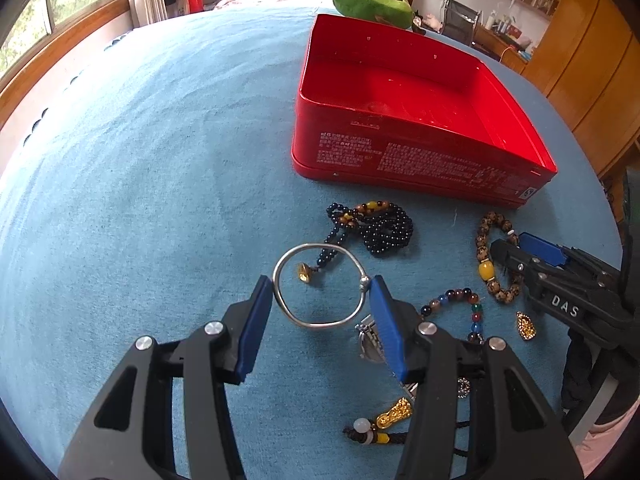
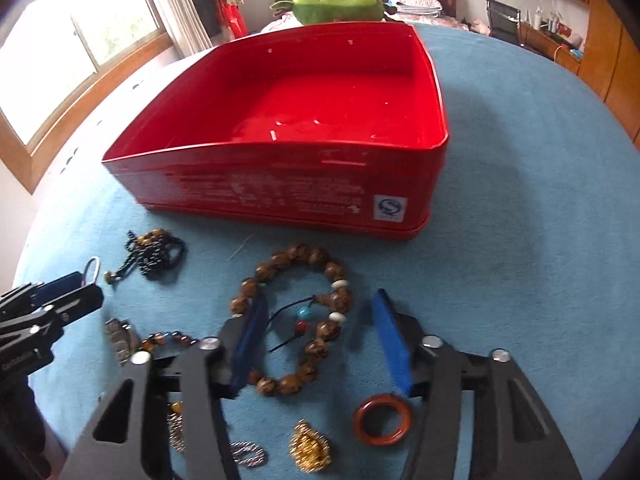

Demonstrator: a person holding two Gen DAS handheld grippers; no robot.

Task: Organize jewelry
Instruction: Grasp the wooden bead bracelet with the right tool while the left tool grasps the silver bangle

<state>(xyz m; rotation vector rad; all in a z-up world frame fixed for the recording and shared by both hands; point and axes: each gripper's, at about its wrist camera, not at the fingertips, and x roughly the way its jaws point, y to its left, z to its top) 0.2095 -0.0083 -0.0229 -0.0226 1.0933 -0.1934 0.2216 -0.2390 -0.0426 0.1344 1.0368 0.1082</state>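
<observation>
On the blue cloth (image 1: 140, 200), my left gripper (image 1: 320, 280) is shut on a silver bangle (image 1: 316, 325), with a blue pad against each side of the ring. My right gripper (image 2: 320, 298) stands open around a brown wooden bead bracelet (image 2: 334, 270). Its left pad overlaps the bracelet's left side, and its right pad stands clear of the beads. The open red tin box (image 1: 420, 160) (image 2: 260, 184) sits just beyond both grippers with nothing in it. A black bead necklace (image 1: 380, 228) (image 2: 160, 256) lies in front of the tin.
Loose pieces lie around the grippers: a multicoloured bead bracelet (image 1: 460, 300), a metal watch (image 2: 120, 336), a gold pendant (image 2: 310, 448), a red-brown ring (image 2: 382, 420) and a gold charm on a cord (image 1: 396, 412). A green plush toy (image 1: 372, 0) sits behind the tin.
</observation>
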